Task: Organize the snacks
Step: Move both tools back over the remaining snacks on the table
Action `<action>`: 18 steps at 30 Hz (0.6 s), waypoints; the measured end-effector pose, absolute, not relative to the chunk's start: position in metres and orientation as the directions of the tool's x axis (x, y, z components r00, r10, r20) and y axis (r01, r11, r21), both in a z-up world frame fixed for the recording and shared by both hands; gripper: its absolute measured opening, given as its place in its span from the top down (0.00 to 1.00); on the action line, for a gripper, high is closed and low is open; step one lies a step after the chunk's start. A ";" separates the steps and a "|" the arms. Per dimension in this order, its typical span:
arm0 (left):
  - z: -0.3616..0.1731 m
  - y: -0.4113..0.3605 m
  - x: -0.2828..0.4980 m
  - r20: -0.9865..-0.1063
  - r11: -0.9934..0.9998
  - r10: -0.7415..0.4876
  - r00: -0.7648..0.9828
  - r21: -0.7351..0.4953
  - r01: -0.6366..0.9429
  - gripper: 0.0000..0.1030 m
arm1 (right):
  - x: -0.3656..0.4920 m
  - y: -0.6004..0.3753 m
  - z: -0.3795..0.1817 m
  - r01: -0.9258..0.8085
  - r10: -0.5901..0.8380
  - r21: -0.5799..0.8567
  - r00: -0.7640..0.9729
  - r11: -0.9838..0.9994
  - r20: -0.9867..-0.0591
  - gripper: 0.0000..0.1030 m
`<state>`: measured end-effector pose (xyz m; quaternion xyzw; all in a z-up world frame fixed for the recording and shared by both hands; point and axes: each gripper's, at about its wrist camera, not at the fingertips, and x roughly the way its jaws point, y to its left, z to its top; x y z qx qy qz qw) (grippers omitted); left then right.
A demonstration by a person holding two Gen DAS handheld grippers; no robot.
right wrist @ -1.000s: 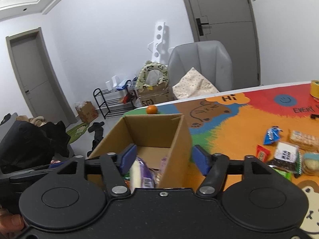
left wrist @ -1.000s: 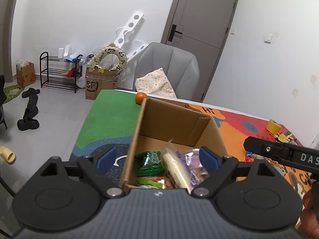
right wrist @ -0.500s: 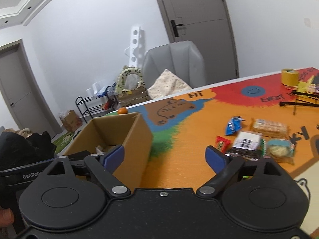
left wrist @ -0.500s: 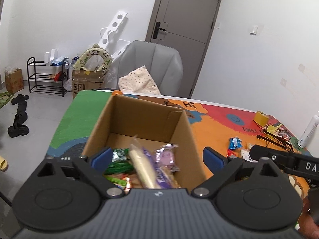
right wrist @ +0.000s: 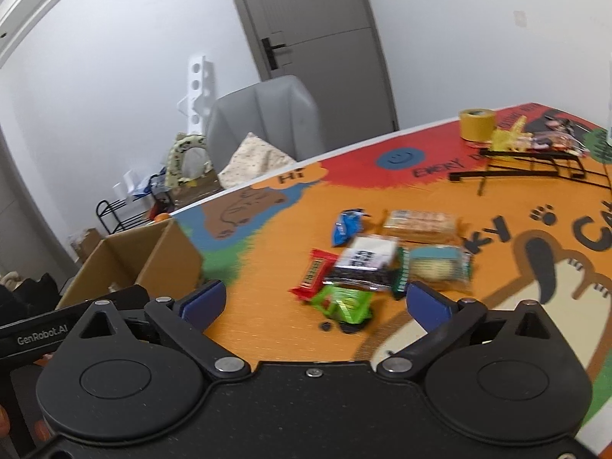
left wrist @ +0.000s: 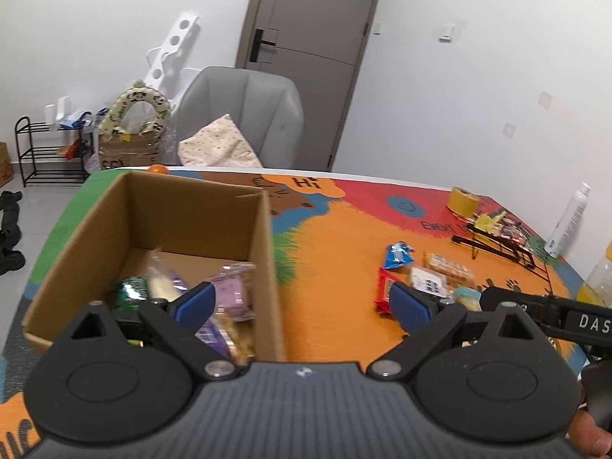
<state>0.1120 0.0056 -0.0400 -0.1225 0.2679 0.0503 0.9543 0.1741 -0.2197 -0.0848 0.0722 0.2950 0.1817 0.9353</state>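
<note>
Leftmost, on the table mat (left wrist: 344, 229) near its far left corner, stands an open cardboard box (left wrist: 264, 252) with its long axis running from the near edge toward the far edge; several wrapped snacks already lie inside, among them a purple packet (left wrist: 233, 290) and a green one (left wrist: 130, 290). An orange (left wrist: 157, 168) sits just behind the box at the mat's far edge, and a grey chair (left wrist: 244, 114) with a cushion stands beyond that edge. The left gripper (left wrist: 302, 304) hangs over the box's right wall, its blue pads wide apart and gripping nothing; that wall lies between it and the loose snacks.

Toward the middle of the mat lies a tight cluster of packets. A blue pouch (right wrist: 346, 227) is farthest back, tilted, with a long cracker pack (right wrist: 420, 223) beside it lying crosswise. In front of these a red bar (right wrist: 314, 274) points diagonally toward the far edge, touching a black-and-white pack (right wrist: 363, 264), which overlaps a pale biscuit pack (right wrist: 438, 267) to its right. Nearest is a green pouch (right wrist: 342, 303). The right gripper (right wrist: 315, 304) hovers just short of this cluster, its jaws opening, with nothing pressed between them; the green pouch sits in line with the gap.

Rightward, near the far right corner, a roll of yellow tape (right wrist: 476, 124) stands upright beside a black wire rack (right wrist: 535, 164).
</note>
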 end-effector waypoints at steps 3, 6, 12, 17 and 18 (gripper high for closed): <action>-0.042 -0.006 0.117 -0.526 0.969 0.016 0.850 -0.200 -0.142 0.06 | 0.176 -0.231 -0.089 -0.275 0.368 0.248 0.764 0.929 -0.529 0.00; -0.043 -0.017 0.122 -0.528 0.973 0.005 0.849 -0.194 -0.127 0.06 | 0.178 -0.243 -0.093 -0.253 0.353 0.254 0.769 0.934 -0.533 0.00; -0.045 -0.034 0.132 -0.528 0.977 -0.003 0.849 -0.181 -0.109 0.05 | 0.184 -0.265 -0.101 -0.218 0.333 0.267 0.775 0.939 -0.537 0.00; -0.048 -0.047 0.142 -0.537 0.981 -0.011 0.844 -0.169 -0.095 0.05 | 0.191 -0.280 -0.108 -0.194 0.323 0.283 0.778 0.939 -0.539 0.00; -0.049 -0.050 0.144 -0.539 0.981 -0.017 0.842 -0.171 -0.089 0.05 | 0.192 -0.282 -0.110 -0.189 0.321 0.286 0.777 0.939 -0.541 0.00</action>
